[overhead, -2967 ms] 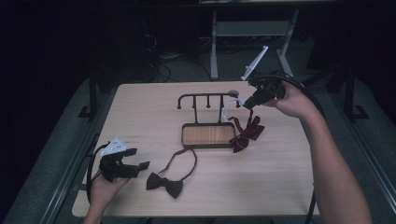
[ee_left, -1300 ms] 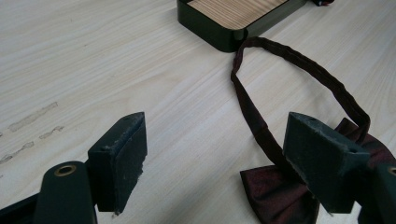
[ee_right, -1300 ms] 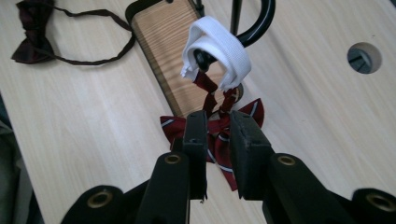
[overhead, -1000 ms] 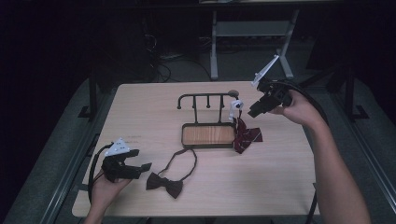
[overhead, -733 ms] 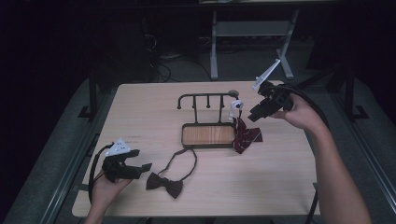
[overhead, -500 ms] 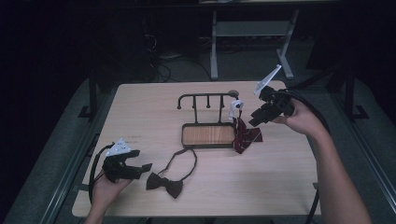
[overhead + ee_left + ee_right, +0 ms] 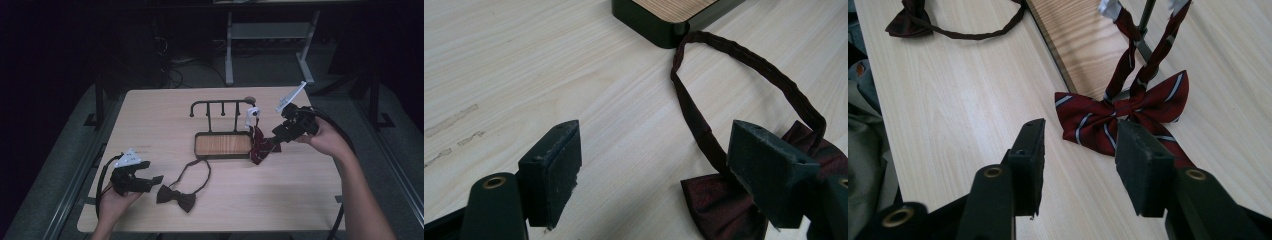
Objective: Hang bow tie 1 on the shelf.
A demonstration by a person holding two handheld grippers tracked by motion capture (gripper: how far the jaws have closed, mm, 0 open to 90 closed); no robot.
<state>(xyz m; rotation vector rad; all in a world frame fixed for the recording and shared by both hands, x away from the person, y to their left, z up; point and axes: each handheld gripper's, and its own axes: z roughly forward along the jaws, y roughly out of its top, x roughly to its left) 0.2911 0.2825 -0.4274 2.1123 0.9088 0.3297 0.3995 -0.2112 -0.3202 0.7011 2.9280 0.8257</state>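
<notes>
Gaping empty, both claws hover: right [image 7: 1078, 165] over striped satin bow tie [image 7: 1120, 120], left [image 7: 664, 170] beside plain one [image 7: 724, 195].

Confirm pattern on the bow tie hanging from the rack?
Dark red bow tie with white and dark diagonal stripes; the right gripper view shows it best.

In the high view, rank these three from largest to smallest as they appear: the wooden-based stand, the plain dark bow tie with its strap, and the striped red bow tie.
1. Wooden-based stand, clearly largest.
2. Plain dark bow tie, counting its looped strap.
3. Striped red bow tie, smallest, though the right gripper partly covers it, so second and third are close.
</notes>
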